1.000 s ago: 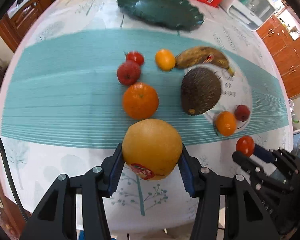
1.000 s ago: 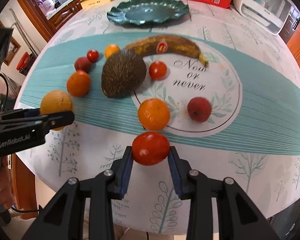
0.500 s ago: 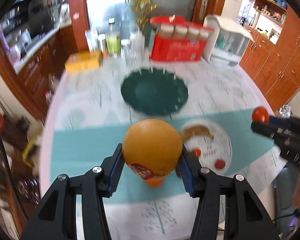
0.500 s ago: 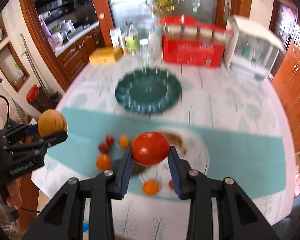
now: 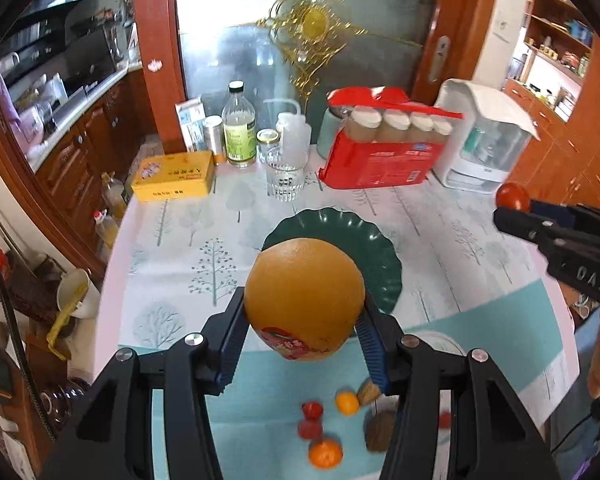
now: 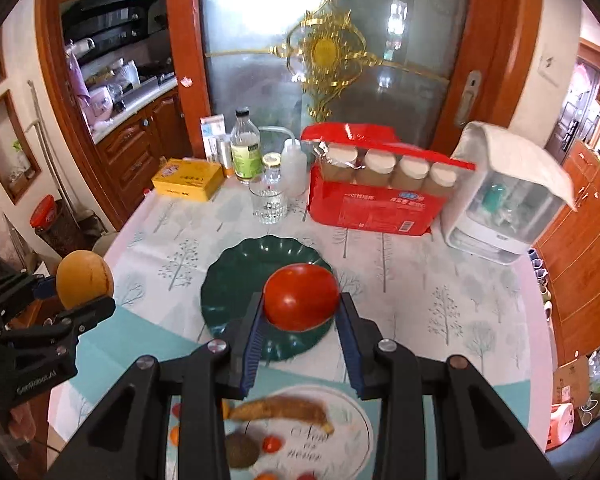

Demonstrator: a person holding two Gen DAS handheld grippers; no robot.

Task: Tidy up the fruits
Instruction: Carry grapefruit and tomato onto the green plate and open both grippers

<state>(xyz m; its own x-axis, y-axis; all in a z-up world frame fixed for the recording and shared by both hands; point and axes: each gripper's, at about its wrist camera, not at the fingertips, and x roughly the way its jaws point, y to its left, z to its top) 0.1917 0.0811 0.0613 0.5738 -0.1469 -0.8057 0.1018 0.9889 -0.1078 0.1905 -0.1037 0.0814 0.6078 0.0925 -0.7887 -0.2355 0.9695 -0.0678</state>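
Observation:
My left gripper (image 5: 304, 336) is shut on a large orange grapefruit (image 5: 304, 300) with a red sticker, held high above the table. My right gripper (image 6: 300, 334) is shut on a red tomato (image 6: 301, 302), also held high. The dark green scalloped plate (image 5: 384, 264) lies on the table beyond both; it also shows in the right wrist view (image 6: 236, 276). A banana (image 6: 282, 408), a brown avocado (image 6: 240, 450), small oranges (image 5: 325, 453) and small red fruits (image 5: 313, 410) lie on the teal runner below. The left gripper with the grapefruit (image 6: 85, 279) shows at left in the right wrist view.
At the table's far edge stand a drinking glass (image 6: 268, 206), a bottle (image 6: 245, 152), a yellow box (image 6: 188, 179), a red carton of cups (image 6: 374, 200) and a white appliance (image 6: 508, 200). Wooden cabinets flank the table.
Both grippers have risen further and tilted up with their fruit. The plate and the far end of the table now fill the view, and the loose fruits have dropped to the bottom.

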